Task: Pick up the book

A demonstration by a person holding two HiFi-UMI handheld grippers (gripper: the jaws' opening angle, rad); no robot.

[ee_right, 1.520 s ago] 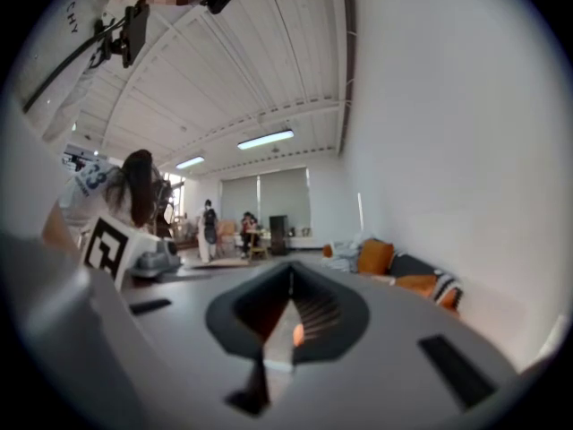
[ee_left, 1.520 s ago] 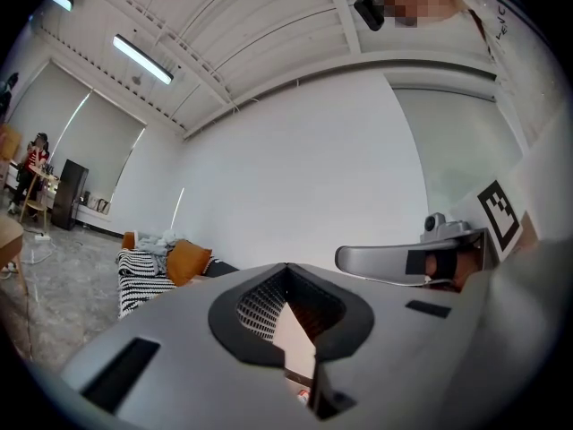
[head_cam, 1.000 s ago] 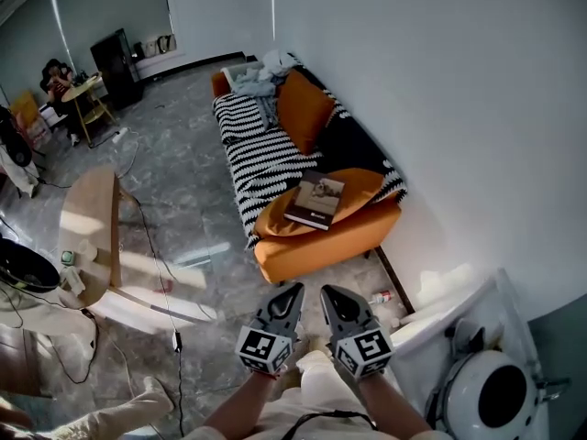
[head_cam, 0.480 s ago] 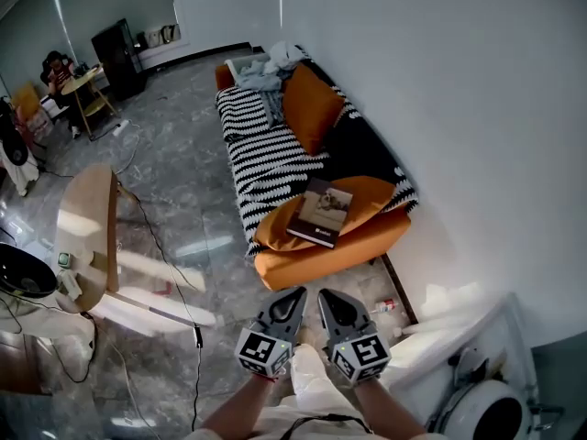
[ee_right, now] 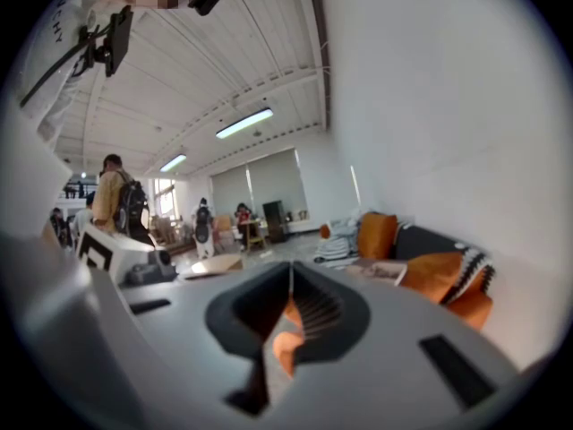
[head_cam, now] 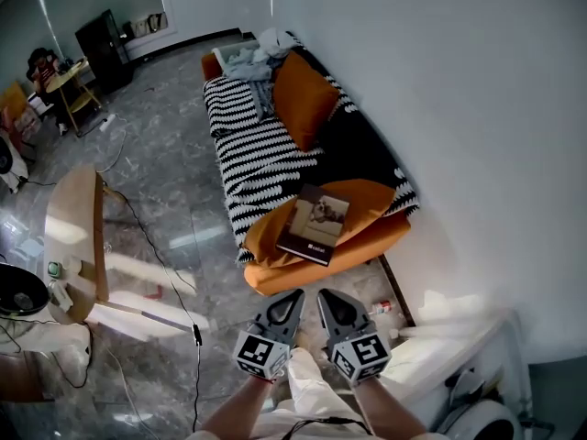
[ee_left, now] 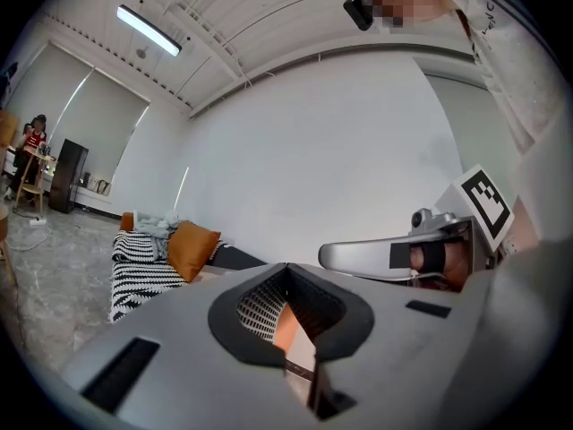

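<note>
No writing can be read; the dark rectangular book [head_cam: 314,225] bears a pale cover mark [head_cam: 315,248], too small to decipher.

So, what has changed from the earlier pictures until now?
The person has walked closer to the sofa, so the book now lies nearer the left gripper and right gripper. Nothing was taken or released. Unchanged: the book rests on the orange cushion, and both grippers' fingers are shut and empty, side by side.
</note>
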